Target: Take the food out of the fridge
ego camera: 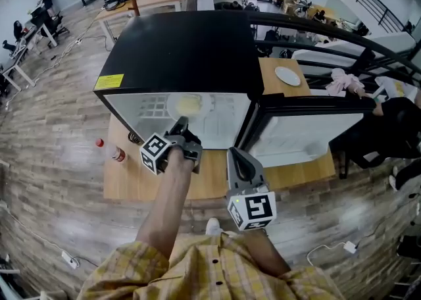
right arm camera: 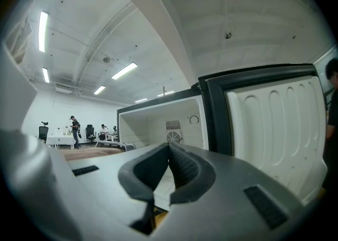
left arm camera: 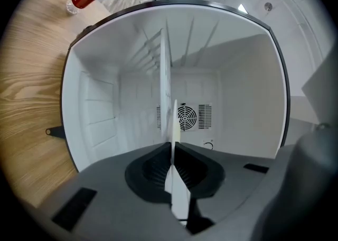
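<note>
head view / left tool: left tool (ego camera: 182, 123) is reaching into the open fridge (ego camera: 184, 49) and pinching the plate's near rim
head view / plate: plate (ego camera: 172, 104) is sitting inside the fridge, just ahead of the left tool; white, round and shallow, carrying a pale yellow food (ego camera: 189, 104) patch at its centre
head view / right tool: right tool (ego camera: 235, 153) is hanging outside the fridge over the worktop (ego camera: 131, 180), to the right of the left tool, beside the open door (ego camera: 309, 135)
left gripper view / grip: jaws are clamping the plate (left arm camera: 174, 123) rim; the plate is showing edge-on as a thin white strip running forward from the tips
left gripper view / handling: probably stiff, smooth and breakable; food is likely sliding if tipped; the rim is the only hold, so keeping it level is looking wise
right gripper view / right tool: jaws are meeting tip to tip, gripping nothing; fridge cavity is lying ahead-left, door ahead-right
</note>
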`<action>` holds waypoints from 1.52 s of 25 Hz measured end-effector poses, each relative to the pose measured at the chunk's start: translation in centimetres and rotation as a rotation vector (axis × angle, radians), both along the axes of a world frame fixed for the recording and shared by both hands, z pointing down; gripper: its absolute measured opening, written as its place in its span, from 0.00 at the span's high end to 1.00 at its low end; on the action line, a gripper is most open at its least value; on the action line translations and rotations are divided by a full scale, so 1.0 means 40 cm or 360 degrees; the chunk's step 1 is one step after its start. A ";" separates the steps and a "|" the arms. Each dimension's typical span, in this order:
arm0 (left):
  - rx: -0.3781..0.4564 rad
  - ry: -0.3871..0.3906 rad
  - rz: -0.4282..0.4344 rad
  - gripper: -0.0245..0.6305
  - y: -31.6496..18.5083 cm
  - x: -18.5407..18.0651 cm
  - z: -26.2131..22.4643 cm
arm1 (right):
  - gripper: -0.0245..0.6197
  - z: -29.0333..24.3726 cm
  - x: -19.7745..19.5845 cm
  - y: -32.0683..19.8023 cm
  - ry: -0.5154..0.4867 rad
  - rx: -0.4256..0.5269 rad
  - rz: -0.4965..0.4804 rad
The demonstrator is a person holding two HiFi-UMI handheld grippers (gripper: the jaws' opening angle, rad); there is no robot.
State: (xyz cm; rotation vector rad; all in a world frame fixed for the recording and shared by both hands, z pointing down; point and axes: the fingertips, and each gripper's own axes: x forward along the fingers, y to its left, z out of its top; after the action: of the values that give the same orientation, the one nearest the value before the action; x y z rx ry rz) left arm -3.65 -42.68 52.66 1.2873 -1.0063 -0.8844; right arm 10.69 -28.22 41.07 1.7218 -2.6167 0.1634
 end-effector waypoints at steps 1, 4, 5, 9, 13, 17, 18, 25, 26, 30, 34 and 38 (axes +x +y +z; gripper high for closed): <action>-0.0006 -0.0002 -0.0005 0.93 0.003 -0.002 -0.002 | 0.95 -0.004 0.002 0.002 -0.0005 0.0006 0.0004; -0.0012 0.0002 -0.0017 0.93 0.015 -0.006 -0.011 | 0.95 -0.013 0.008 0.006 -0.0008 0.0020 0.0018; -0.0016 0.0007 -0.0019 0.93 0.020 -0.007 -0.012 | 0.95 -0.012 0.009 0.008 -0.0009 0.0020 0.0023; -0.0024 0.0035 -0.0022 0.93 0.050 -0.007 -0.018 | 0.95 -0.013 0.006 0.017 -0.0005 0.0022 0.0029; -0.0027 0.0050 -0.0014 0.93 0.087 -0.009 -0.024 | 0.95 -0.024 -0.007 0.029 0.0002 0.0036 0.0018; -0.0032 0.0060 -0.0014 0.93 0.123 -0.014 -0.027 | 0.95 -0.027 -0.019 0.045 -0.0002 0.0039 0.0018; -0.0032 0.0062 -0.0014 0.93 0.133 -0.016 -0.029 | 0.95 -0.029 -0.021 0.050 -0.0002 0.0042 0.0018; -0.0006 0.0077 -0.0007 0.93 0.211 -0.016 -0.056 | 0.95 -0.042 -0.030 0.091 -0.0004 0.0061 0.0022; -0.0002 0.0082 -0.0006 0.93 0.221 -0.018 -0.062 | 0.95 -0.044 -0.034 0.097 -0.0003 0.0063 0.0024; 0.0022 0.0099 0.0002 0.93 0.260 -0.019 -0.087 | 0.95 -0.049 -0.042 0.118 -0.0010 0.0070 0.0026; 0.0044 0.0097 0.0023 0.93 0.295 -0.024 -0.114 | 0.95 -0.053 -0.054 0.134 -0.0017 0.0071 0.0031; 0.0038 0.0077 0.0029 0.93 0.331 -0.029 -0.125 | 0.95 -0.050 -0.069 0.138 -0.0011 0.0072 0.0035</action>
State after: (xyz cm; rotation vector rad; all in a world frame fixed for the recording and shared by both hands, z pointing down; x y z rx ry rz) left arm -4.81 -29.43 47.67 1.2873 -0.9474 -0.9122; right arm 7.92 -22.71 39.06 1.7676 -2.6268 0.1114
